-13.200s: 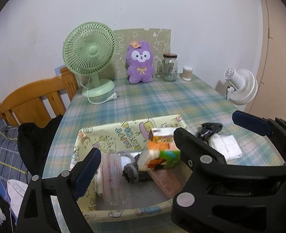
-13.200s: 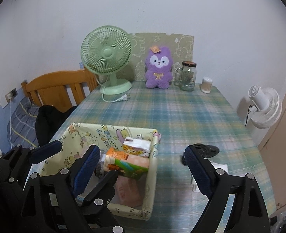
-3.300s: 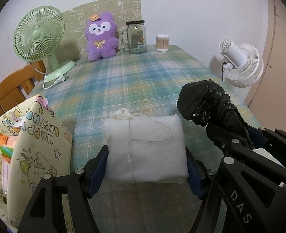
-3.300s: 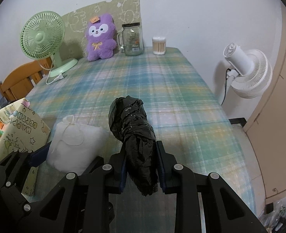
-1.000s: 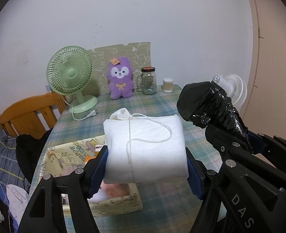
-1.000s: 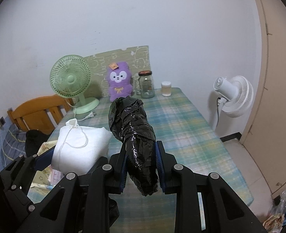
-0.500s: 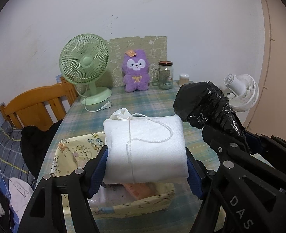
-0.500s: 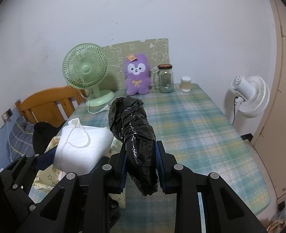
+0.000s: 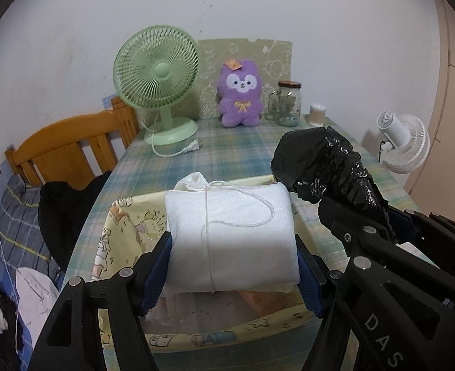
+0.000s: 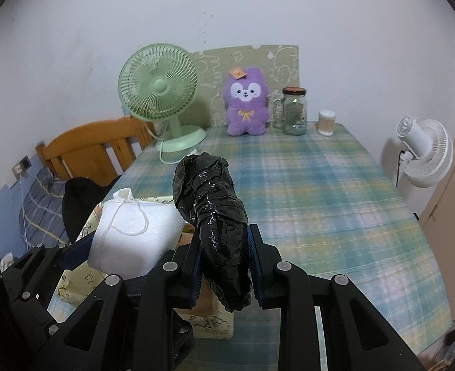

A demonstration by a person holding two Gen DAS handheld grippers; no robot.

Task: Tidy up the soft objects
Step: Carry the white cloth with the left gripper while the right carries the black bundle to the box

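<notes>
My left gripper (image 9: 233,266) is shut on a white drawstring pouch (image 9: 230,235), holding it above the yellow cartoon-print box (image 9: 122,235). Under the pouch, inside the box, pinkish packets show. My right gripper (image 10: 224,269) is shut on a crumpled black plastic bundle (image 10: 215,222), which sticks up between its blue pads. In the left wrist view the black bundle (image 9: 323,167) hangs to the right of the pouch, over the box's right side. In the right wrist view the white pouch (image 10: 131,232) is at the left, with the box (image 10: 82,275) partly hidden beneath it.
The plaid-covered table (image 10: 320,191) carries a green fan (image 10: 162,92), a purple plush toy (image 10: 247,105), a glass jar (image 10: 294,111) and a small cup (image 10: 326,122) at its far end. A white fan (image 10: 425,151) stands off the right edge. A wooden chair (image 9: 70,151) with dark clothing is at the left.
Both grippers have moved forward and down with their loads. The yellow box now lies directly under the pouch, and the table's far end looks nearer.
</notes>
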